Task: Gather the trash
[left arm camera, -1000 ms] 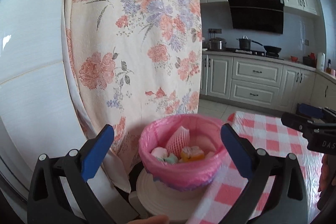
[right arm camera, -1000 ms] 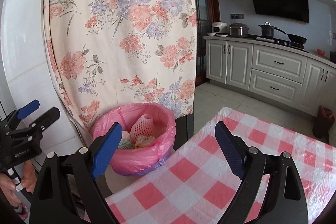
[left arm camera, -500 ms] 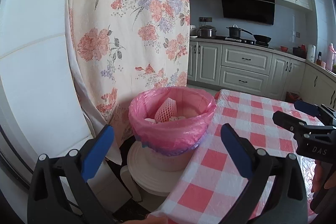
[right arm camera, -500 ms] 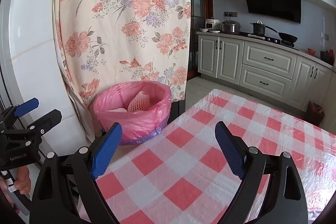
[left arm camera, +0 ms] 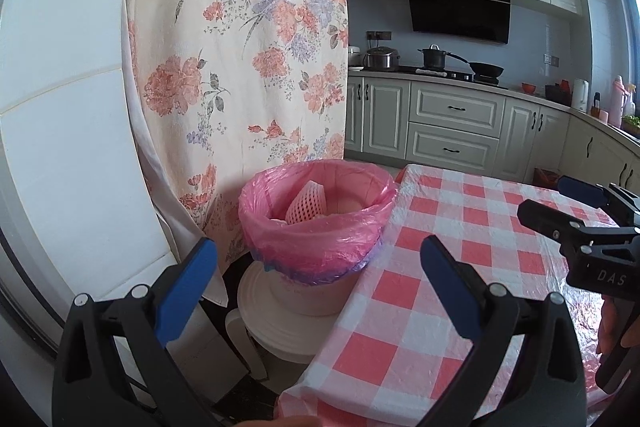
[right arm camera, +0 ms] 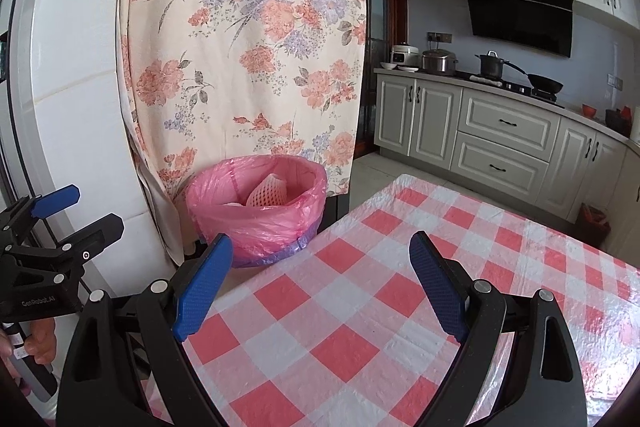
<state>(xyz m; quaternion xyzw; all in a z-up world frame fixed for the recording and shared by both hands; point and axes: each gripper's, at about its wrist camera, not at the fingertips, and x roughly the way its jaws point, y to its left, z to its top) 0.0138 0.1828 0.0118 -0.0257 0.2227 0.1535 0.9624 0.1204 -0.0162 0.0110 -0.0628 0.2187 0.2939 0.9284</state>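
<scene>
- Trash first: what shows of it lies in the pink-lined bin (left arm camera: 316, 219), with a pink foam fruit net (left arm camera: 306, 205) poking above the rim and something pale beside it that you cannot make out.
- That bin sits on a white stool (left arm camera: 280, 323) just off the near corner of the tabletop (left arm camera: 460, 267), in front of the floral curtain (left arm camera: 240, 47).
- Your left tongs (left arm camera: 316, 291) stand released and wide, nothing between the blue pads, aimed at the bin's front wall from above the tabletop edge.
- Your right tongs (right arm camera: 320, 283) are likewise released and empty, hovering over the checked cloth with the bin ahead and to the left.
- Each tool shows in the other's view (the left at the edge of the right camera, the right at the edge of the left), well apart and not touching.
- As a judgement, you are between pieces: both hands are free, and no loose scrap shows on the part of the cloth in view.
- If more trash remains, it lies outside these views, so the next move calls for turning the tongs along the tabletop to search.
- If the cloth is clear, the bag itself may be next: you need both tongs on the liner's rim at opposite sides.
- Mind the thin film, which looks apt to slip or tear under a careless pinch.
</scene>
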